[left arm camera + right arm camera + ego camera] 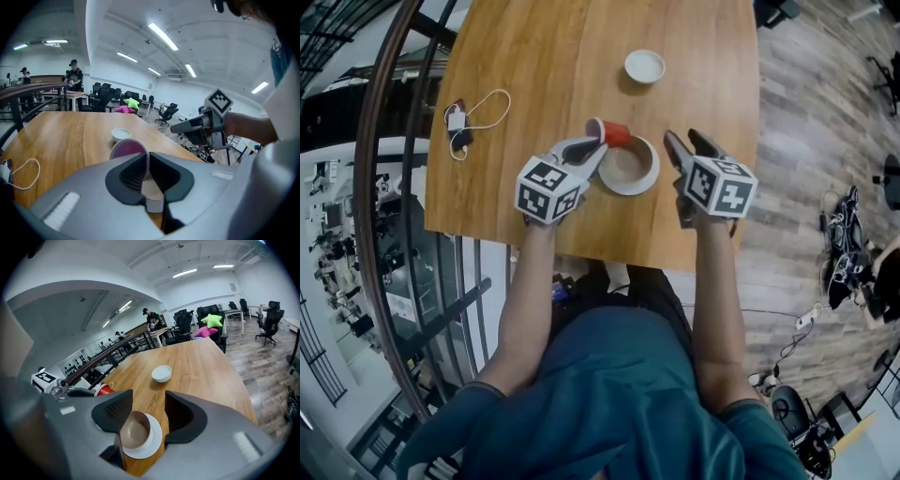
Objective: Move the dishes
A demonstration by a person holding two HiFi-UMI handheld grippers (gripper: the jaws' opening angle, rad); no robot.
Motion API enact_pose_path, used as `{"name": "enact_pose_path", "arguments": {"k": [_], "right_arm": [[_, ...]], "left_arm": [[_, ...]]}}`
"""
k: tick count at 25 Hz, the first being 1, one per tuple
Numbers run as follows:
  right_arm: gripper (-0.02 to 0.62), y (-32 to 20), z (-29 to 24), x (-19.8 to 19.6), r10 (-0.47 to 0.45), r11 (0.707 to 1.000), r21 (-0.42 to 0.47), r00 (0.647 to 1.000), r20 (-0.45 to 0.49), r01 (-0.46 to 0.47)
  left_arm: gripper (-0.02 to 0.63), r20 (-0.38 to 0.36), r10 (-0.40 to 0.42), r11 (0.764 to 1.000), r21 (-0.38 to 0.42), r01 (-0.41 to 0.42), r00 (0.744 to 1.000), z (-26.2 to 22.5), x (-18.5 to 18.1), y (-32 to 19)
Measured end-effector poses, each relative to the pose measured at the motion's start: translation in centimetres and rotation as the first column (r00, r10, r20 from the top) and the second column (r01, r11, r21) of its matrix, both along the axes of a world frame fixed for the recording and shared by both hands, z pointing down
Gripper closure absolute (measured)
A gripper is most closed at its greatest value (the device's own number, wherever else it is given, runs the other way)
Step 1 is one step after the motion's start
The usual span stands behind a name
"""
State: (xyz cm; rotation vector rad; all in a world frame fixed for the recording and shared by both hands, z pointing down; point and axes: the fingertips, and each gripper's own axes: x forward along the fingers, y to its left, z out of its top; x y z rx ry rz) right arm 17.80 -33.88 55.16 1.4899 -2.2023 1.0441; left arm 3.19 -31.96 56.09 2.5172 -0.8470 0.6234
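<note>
Presently, the red cup (611, 132) is gripped by its rim in the closed jaws of the left gripper (598, 142) and is tipped on its side over the wooden table (534, 75). Its inside is seen empty. Just beside it, a brown-lined bowl (134, 431) is seated on a white plate (153, 437); liquid or glaze cannot be told. The right gripper (682, 141) is held with jaws wide, nothing clamped. A small white bowl (644, 66), empty, is set well apart.

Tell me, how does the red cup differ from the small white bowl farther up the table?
The red cup is clamped by its rim in the left gripper and tipped sideways; the small white bowl sits upright on the table, untouched. The red cup is tall and narrow, the small white bowl low and wide. Both are round, open dishes.
</note>
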Motion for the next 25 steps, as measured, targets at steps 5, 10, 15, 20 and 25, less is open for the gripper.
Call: {"name": "enact_pose_path", "arguments": {"k": [5, 10, 15, 20, 25], "right_arm": [[0.37, -0.1, 0.9, -0.7, -0.019, 1.0, -0.024, 1.0, -0.001, 0.019], [0.37, 0.0, 1.8, -1.4, -0.036, 0.998, -0.048, 0.999, 0.0, 0.036], [0.37, 0.2, 3.2, -2.2, -0.053, 0.996, -0.074, 0.999, 0.005, 0.053], [0.37, 0.5, 4.9, -2.9, -0.069, 0.991, -0.111, 0.998, 0.003, 0.069], [0.37, 1.2, 6.6, -3.7, -0.092, 0.985, -0.145, 0.996, -0.006, 0.091]], "left_arm": [[0.584, 0.107, -0.036, 0.998, 0.061, 0.03, 0.994, -0.7, -2.9, -1.2], [0.583, 0.271, -0.018, 0.995, 0.099, -0.01, 0.963, 0.4, -5.0, -1.2], [0.583, 0.405, 0.019, 0.993, 0.095, -0.063, 0.914, 2.7, -6.5, -0.7], [0.583, 0.495, 0.064, 0.989, 0.084, -0.122, 0.866, 4.1, -7.1, -0.3], [0.583, 0.584, 0.118, 0.977, 0.077, -0.199, 0.803, 5.4, -7.6, 0.3]]}}
